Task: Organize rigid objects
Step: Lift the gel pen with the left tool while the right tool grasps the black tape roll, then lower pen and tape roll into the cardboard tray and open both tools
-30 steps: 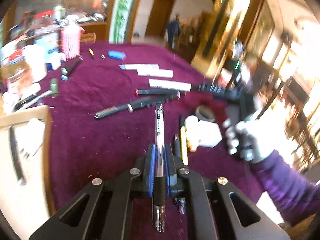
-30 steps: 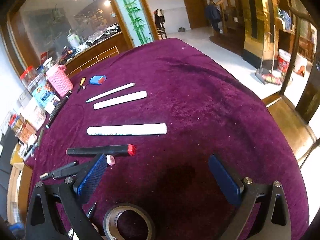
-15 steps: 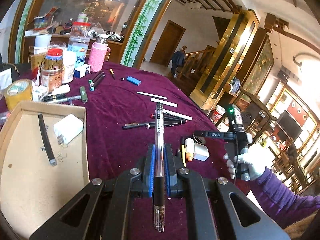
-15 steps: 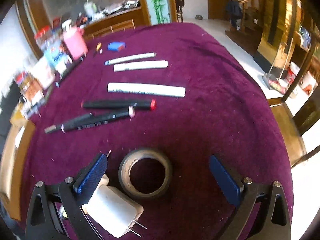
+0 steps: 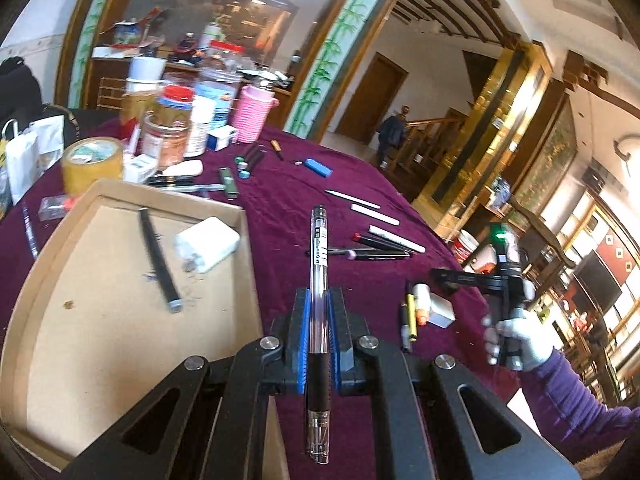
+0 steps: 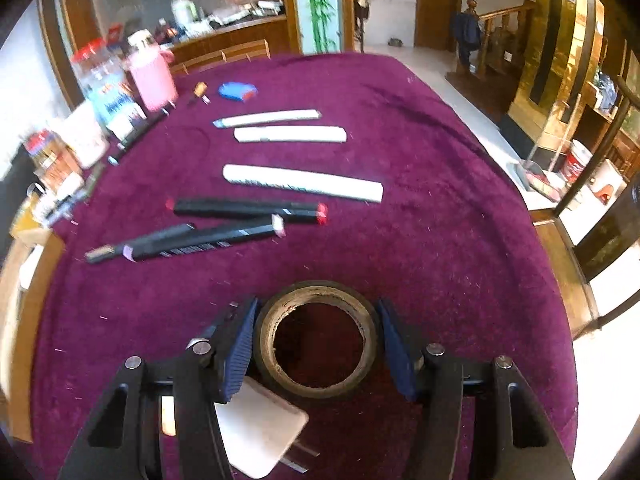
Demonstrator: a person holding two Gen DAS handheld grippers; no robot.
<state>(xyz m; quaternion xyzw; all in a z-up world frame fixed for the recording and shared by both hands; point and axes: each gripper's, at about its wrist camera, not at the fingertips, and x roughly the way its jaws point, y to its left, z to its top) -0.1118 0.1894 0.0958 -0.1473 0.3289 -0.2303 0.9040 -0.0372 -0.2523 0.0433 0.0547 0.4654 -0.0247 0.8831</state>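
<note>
Pen [image 5: 319, 280] sits clamped lengthwise in left gripper [image 5: 318, 320], just right of cardboard tray [image 5: 248, 264], at its 3 o'clock edge. Right gripper [image 6: 316, 344] pads straddle tape roll [image 6: 316, 338] on cloth; contact unclear, can't tell if gripped. Tip: squeeze evenly w/ both pads at roll's widest, avoid white plug [image 6: 256, 436] at 7 o'clock.
</note>
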